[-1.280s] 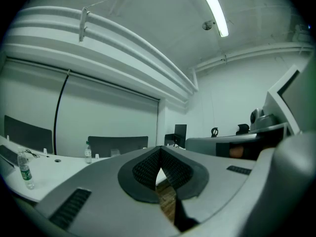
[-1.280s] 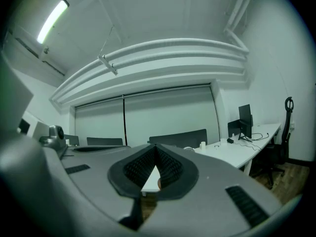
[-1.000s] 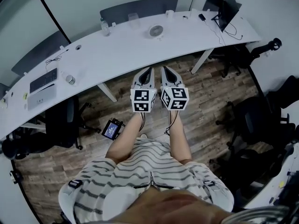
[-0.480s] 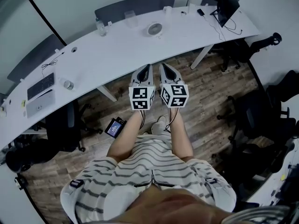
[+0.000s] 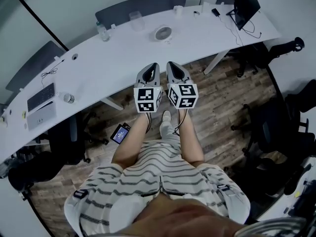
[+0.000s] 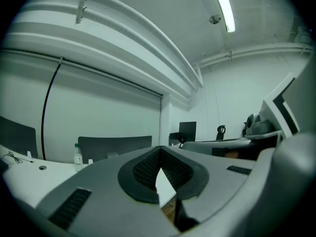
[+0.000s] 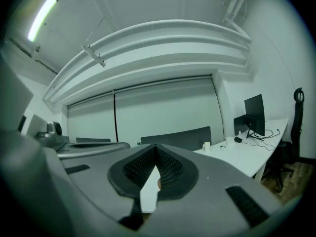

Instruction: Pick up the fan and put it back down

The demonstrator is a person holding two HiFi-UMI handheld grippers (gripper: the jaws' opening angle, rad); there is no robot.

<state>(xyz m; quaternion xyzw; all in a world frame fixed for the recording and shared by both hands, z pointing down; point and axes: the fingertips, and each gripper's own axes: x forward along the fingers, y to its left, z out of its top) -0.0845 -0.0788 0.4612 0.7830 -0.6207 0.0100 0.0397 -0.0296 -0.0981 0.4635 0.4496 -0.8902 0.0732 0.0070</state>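
The small white round fan (image 5: 162, 33) stands on the long curved white desk (image 5: 123, 58), near its far edge. I hold both grippers side by side, level, over the floor just short of the desk's near edge and pointing toward the fan. My left gripper (image 5: 154, 65) is shut with nothing between its jaws. My right gripper (image 5: 171, 64) is shut and holds nothing either. In the left gripper view the left gripper's (image 6: 159, 150) dark pads meet at the tip. In the right gripper view the right gripper's (image 7: 155, 147) pads meet in the same way. The fan is hidden behind the jaws in both gripper views.
On the desk stand a water bottle (image 5: 101, 32), a clear cup (image 5: 135, 19), a white cup (image 5: 177, 10), an open laptop (image 5: 245, 4) with cables at the right, and a keyboard (image 5: 40, 97) and a can (image 5: 68, 98) at the left. A tablet (image 5: 120, 134) lies on the wood floor. Black office chairs (image 5: 276, 127) crowd the right.
Both grippers have moved forward together toward the desk, still shut and side by side. A shoe has come into view below them as the person steps nearer.
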